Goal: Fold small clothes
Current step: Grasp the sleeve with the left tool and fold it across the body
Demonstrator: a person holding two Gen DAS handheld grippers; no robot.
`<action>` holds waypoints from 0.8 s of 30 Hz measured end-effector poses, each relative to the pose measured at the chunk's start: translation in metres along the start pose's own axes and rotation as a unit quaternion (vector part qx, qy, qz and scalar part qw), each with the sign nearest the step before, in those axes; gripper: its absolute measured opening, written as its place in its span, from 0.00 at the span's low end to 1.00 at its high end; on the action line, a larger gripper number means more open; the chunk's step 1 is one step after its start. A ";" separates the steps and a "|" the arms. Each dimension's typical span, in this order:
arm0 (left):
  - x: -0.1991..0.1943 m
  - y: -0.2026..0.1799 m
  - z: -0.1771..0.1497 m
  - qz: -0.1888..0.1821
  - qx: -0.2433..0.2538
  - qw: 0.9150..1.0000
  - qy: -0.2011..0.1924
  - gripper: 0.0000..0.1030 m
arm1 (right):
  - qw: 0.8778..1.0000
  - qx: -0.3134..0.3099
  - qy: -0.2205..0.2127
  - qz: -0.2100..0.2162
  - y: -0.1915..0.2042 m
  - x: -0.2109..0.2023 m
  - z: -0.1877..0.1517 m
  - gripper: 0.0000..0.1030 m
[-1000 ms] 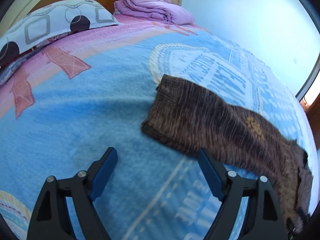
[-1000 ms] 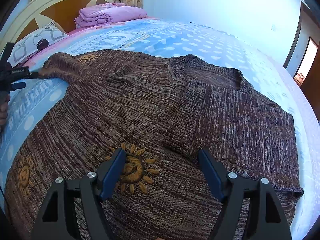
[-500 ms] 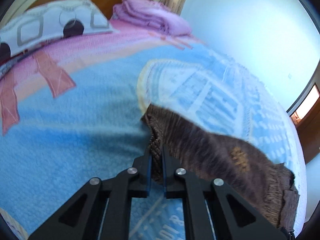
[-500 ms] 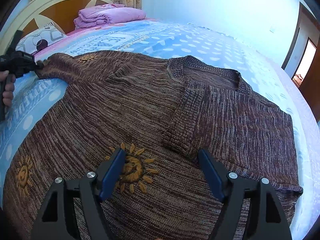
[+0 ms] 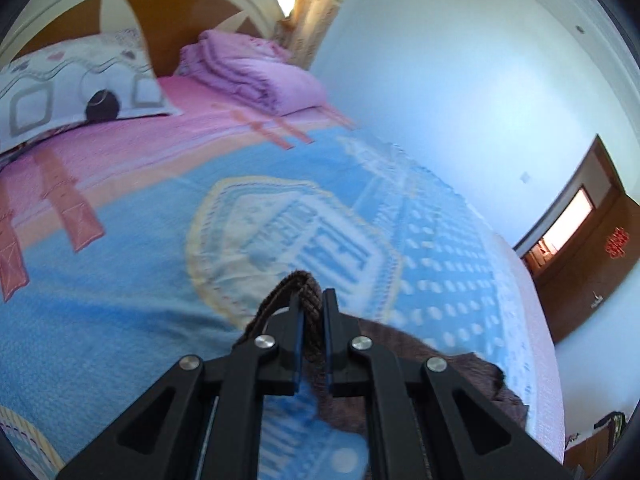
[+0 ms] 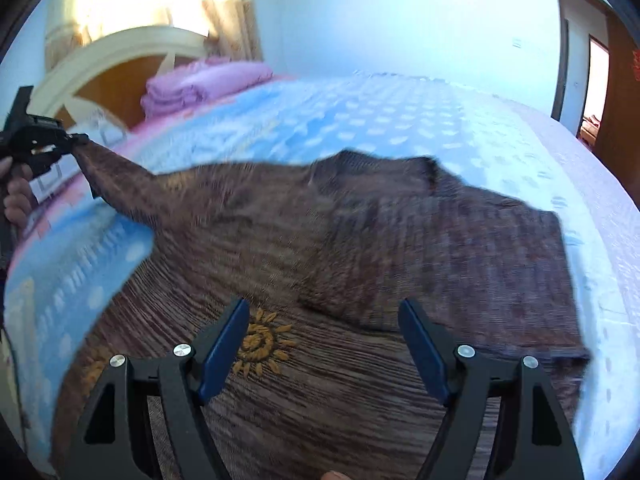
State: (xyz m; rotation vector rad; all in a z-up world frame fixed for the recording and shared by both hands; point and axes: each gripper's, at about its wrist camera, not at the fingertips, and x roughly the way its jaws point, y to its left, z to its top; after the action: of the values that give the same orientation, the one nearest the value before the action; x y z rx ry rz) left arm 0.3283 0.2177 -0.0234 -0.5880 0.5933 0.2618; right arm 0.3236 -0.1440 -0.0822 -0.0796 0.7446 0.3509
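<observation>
On my left wrist camera, the patterned pillow (image 5: 76, 92) sits at the upper left of the frame against the headboard (image 5: 168, 4), with a folded pink quilt (image 5: 256, 76) just right of it. The blue and pink bedspread (image 5: 120, 280) fills the middle. At lower centre my left gripper (image 5: 311, 316) is pressed together on the ribbed cuff (image 5: 306, 292) of the brown sweater; a loop of cuff sticks up past the tips, and the rest of the sleeve (image 5: 400, 352) trails away to the lower right, partly hidden behind the gripper's frame. A wooden door (image 5: 592, 248) stands at the right edge.

On my right wrist camera, at the far left edge, I see a hand (image 6: 16, 200) holding the left gripper (image 6: 78, 140), its tips clamped on the sleeve end, which is lifted clear of the bedspread (image 6: 360, 120); the sleeve slopes down to the right into the body of the sweater (image 6: 280, 240). The sweater lies spread across the middle of the frame, much of it blurred, with the neckline (image 6: 372, 168) at upper centre and the other sleeve folded across the body at right. An embroidered orange sun (image 6: 260, 344) shows at lower centre. My right gripper (image 6: 322, 340) is spread wide above the sweater, with nothing pinched between its blue pads (image 6: 224, 344); whether it touches the knit I cannot tell.
</observation>
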 end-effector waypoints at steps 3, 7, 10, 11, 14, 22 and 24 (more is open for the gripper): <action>-0.002 -0.027 0.001 -0.016 0.018 1.000 -0.005 0.08 | 1.000 0.002 -0.006 -0.009 -0.016 -0.019 -0.001 0.75; -0.003 -0.064 -0.005 -0.039 0.043 0.998 -0.005 0.08 | 0.999 0.023 0.000 -0.022 -0.043 -0.035 -0.014 0.75; -0.004 -0.093 -0.015 -0.057 0.062 0.996 -0.004 0.08 | 0.999 0.036 0.004 -0.034 -0.060 -0.041 -0.027 0.75; -0.004 -0.102 -0.019 -0.064 0.067 0.996 -0.002 0.08 | 0.999 0.039 0.007 -0.036 -0.064 -0.041 -0.031 0.75; 0.000 -0.130 -0.037 -0.079 0.083 0.993 0.009 0.08 | 0.998 0.046 0.020 -0.035 -0.073 -0.043 -0.041 0.75; 0.034 -0.210 -0.129 -0.099 0.144 0.983 0.057 0.08 | 0.997 0.064 0.002 -0.040 -0.088 -0.049 -0.050 0.75; 0.052 -0.230 -0.164 -0.084 0.175 0.979 0.068 0.09 | 0.996 0.075 0.001 -0.044 -0.094 -0.047 -0.055 0.75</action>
State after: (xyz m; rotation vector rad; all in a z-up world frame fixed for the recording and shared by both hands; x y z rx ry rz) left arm 0.3866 -0.0607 -0.0630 -0.3136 0.6996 -0.0453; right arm 0.2881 -0.2557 -0.0956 0.0295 0.7648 0.2103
